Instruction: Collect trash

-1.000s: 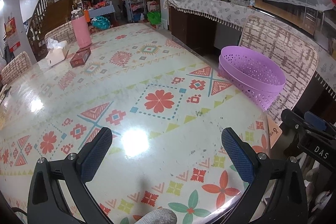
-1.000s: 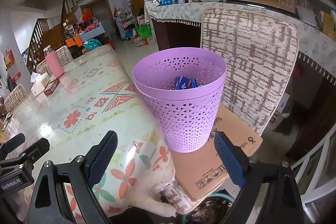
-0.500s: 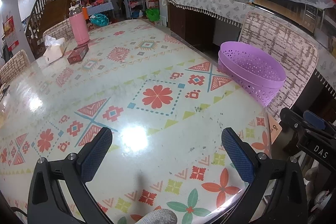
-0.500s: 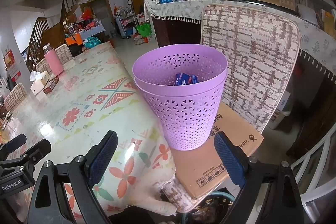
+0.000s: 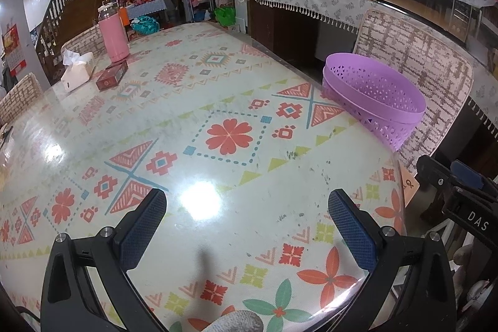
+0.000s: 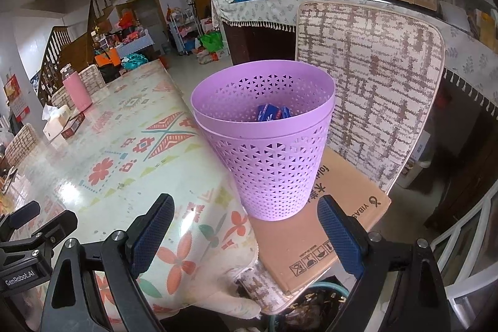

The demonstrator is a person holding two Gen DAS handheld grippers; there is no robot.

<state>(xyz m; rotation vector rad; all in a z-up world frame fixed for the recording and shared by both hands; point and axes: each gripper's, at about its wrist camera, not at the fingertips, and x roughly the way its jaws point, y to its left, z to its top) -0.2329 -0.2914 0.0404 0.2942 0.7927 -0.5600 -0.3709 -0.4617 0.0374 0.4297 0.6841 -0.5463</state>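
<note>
In the left wrist view, my left hand-held gripper [image 5: 247, 218] hangs over the near end of the counter [image 5: 218, 101], which wears a flowered cloth; its two blue fingers stand wide apart and nothing is between them. At the far end of the counter I see a pink bottle [image 5: 113, 35], a white tissue pack [image 5: 77, 69] and a small red box [image 5: 112, 78] lying close together. The purple basket [image 5: 378, 100] stands beyond the right edge of the counter, in front of a chair [image 5: 426, 67] with a woven cover, and the front of my other tool shows at the right border. In the right wrist view, my right hand-held gripper [image 6: 246, 226] is also released, fingers far apart and holding nothing, and it points at the purple basket [image 6: 274, 164]. The basket stands upright on a cardboard box [image 6: 323, 226] that lies on the chair seat, just beside the counter corner. Inside the basket lies the trash [image 6: 272, 112], some blue packaging near the bottom.
</note>
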